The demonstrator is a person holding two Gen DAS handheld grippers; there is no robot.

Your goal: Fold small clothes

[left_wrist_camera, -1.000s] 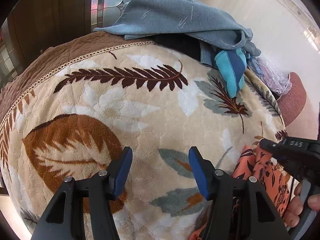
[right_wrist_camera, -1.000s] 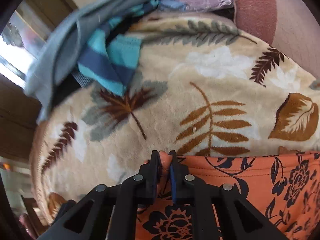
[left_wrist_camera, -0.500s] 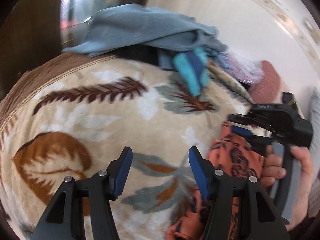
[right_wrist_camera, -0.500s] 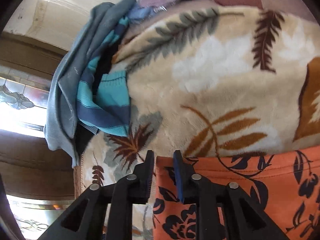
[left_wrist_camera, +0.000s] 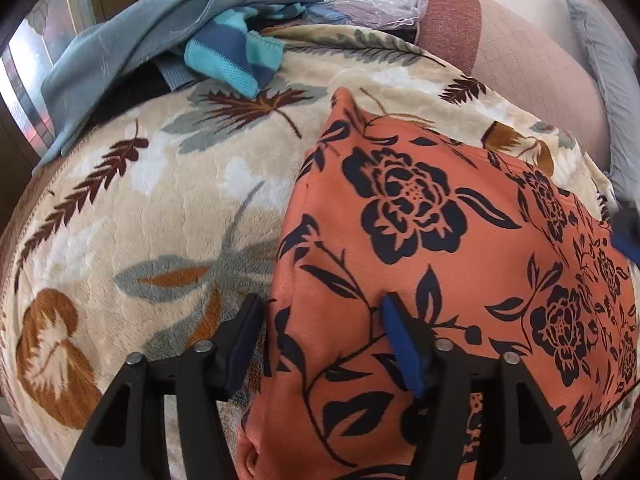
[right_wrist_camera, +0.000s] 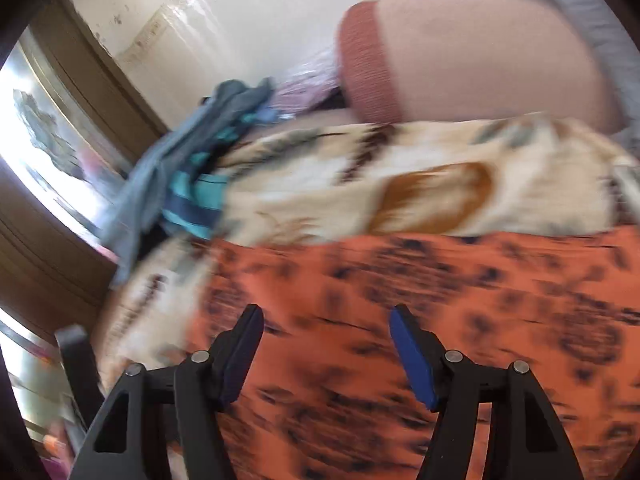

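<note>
Showing no writing: floral garment [left_wrist_camera: 420, 216]

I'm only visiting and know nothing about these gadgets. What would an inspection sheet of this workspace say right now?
Surface: leaf-print blanket, soft and bare on its left part.
Job's things: orange floral garment spread flat on the blanket; a heap at the far edge with a grey-blue garment and a teal striped knit.
Clutter: clear plastic bag beside the heap.
Grippers: left gripper over the orange garment's left edge, jaws opening, gripping nothing; right gripper above the same garment, jaws opening, nothing between them.
Cables: nothing seen.
Surroundings: pink cushion, pale wall, window at left.
</note>
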